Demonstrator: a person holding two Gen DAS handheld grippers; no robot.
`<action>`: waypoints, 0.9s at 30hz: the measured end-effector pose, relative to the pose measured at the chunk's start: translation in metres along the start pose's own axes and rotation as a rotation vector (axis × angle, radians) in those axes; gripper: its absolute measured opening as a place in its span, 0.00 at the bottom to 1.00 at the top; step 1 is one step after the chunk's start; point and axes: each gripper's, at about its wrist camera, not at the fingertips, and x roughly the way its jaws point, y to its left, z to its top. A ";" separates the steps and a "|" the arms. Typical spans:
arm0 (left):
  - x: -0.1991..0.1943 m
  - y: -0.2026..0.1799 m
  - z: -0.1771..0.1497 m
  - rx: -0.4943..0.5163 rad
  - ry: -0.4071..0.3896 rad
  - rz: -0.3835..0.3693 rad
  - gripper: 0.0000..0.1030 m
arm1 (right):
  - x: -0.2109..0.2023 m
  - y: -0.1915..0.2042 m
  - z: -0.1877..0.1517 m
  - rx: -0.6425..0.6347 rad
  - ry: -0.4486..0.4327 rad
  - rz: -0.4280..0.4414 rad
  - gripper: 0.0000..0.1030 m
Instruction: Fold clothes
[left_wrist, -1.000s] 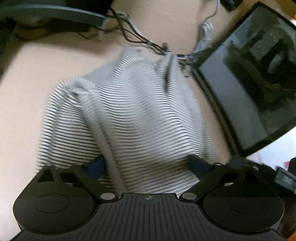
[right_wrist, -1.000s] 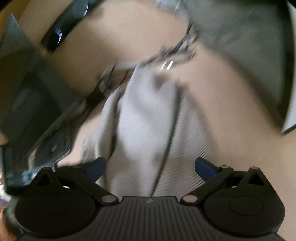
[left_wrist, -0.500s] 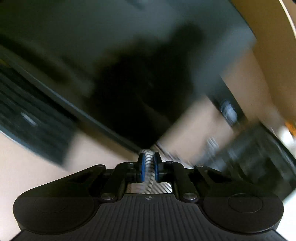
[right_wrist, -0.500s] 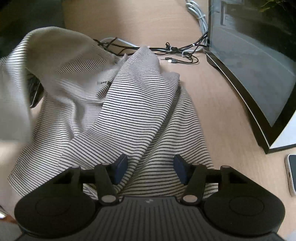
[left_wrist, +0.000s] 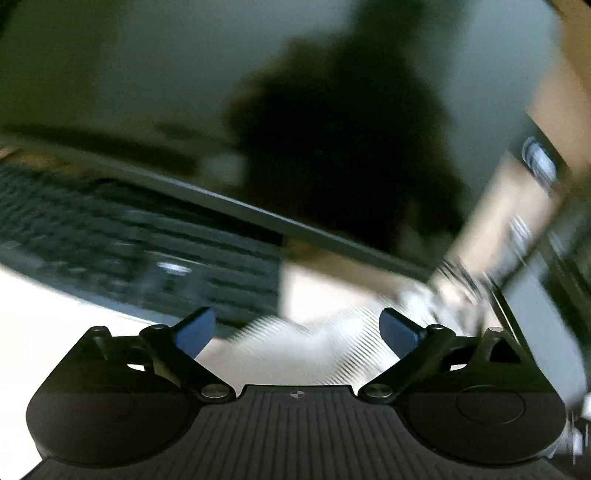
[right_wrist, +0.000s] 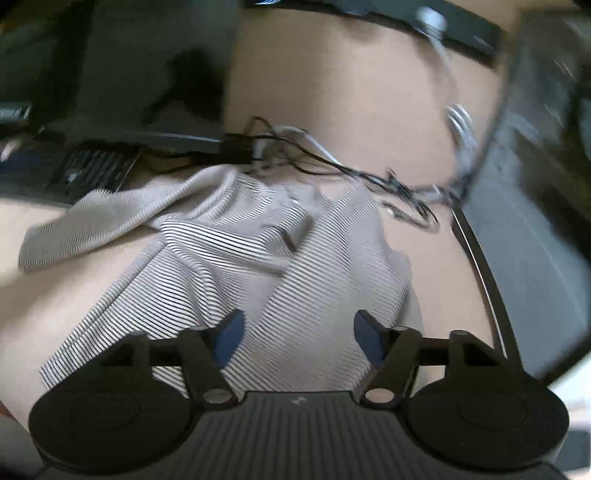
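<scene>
Right wrist view: striped shirt (right_wrist: 236, 266) lies crumpled on the desk (right_wrist: 332, 110), just left of a monitor (right_wrist: 524, 236). Right gripper (right_wrist: 297, 338) and left gripper (left_wrist: 297, 328) both spread wide, holding nothing.

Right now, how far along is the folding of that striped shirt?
Barely started. The striped shirt lies rumpled on the desk, one sleeve flung sideways. Nothing is in hand: left gripper and right gripper are both open. Flattening and every fold remain.
</scene>
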 end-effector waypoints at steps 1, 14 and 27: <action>0.002 -0.015 -0.009 0.058 0.001 -0.017 0.99 | 0.008 0.001 0.005 -0.002 0.000 -0.006 0.64; 0.061 -0.118 -0.101 0.327 -0.059 -0.156 1.00 | 0.033 -0.037 0.019 -0.011 0.003 -0.063 0.50; 0.046 -0.115 -0.071 0.476 -0.083 0.001 1.00 | 0.107 -0.005 0.062 0.003 0.043 -0.083 0.50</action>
